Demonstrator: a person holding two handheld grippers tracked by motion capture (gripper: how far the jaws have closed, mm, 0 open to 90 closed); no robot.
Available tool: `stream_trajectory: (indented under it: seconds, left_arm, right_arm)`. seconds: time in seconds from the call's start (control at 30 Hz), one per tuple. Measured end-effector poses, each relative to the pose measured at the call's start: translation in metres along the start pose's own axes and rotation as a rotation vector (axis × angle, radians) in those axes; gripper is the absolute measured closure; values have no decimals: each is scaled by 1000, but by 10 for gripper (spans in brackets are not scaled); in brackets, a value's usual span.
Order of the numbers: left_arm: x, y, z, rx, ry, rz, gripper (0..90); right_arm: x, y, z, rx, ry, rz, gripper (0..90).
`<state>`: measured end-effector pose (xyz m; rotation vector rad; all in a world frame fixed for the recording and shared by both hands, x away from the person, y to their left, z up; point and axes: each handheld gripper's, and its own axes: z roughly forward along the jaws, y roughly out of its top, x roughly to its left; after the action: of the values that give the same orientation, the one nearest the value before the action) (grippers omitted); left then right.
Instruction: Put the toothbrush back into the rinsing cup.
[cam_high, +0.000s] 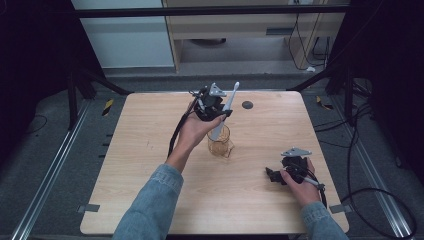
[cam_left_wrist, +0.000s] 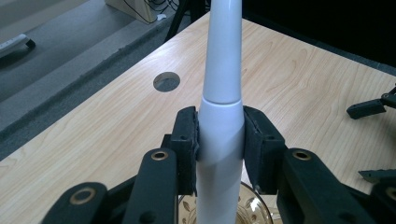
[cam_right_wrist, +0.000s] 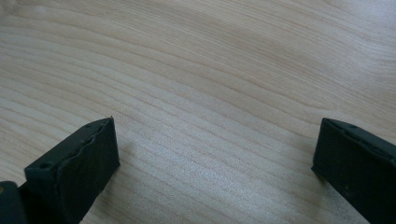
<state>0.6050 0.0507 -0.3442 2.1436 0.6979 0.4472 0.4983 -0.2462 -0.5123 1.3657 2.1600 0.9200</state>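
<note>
Wooden tabletop (cam_high: 150, 150) holds a breakable glass cup (cam_high: 220, 142) near its middle, where the left gripper (cam_left_wrist: 219, 140) has its jaws clamped on the thick middle of a light, smooth, slippery white toothbrush (cam_left_wrist: 220, 88), while at 4 o'clock the right gripper (cam_high: 274, 175) rests, jaws apart.

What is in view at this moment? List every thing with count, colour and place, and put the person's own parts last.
toothbrush: one, white, clamped upright and tilted, its lower end in the glass cup.
glass cup: one, amber-tinted clear, near the middle of the table.
table: one, light wood, with a round dark hole near its far edge.
cabinet: one, pale wood, on the floor beyond the table.
cables: several, black, on the floor at right.
left gripper: one, black, shut on the toothbrush above the cup.
right gripper: one, black, jaws wide open over bare table near the right edge.
sleeves: two, blue denim, at the bottom edge.
</note>
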Motion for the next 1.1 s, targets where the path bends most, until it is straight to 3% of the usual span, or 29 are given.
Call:
stream_trajectory:
  seconds: [0.47, 1.1]
  left_arm:
    - [2, -23, 15, 23, -15, -21, 673]
    - [1, -37, 20, 65, -20, -10, 673]
  right_arm:
    - [0, 0, 0, 0, 0, 0, 4]
    - [0, 0, 0, 0, 0, 0, 3]
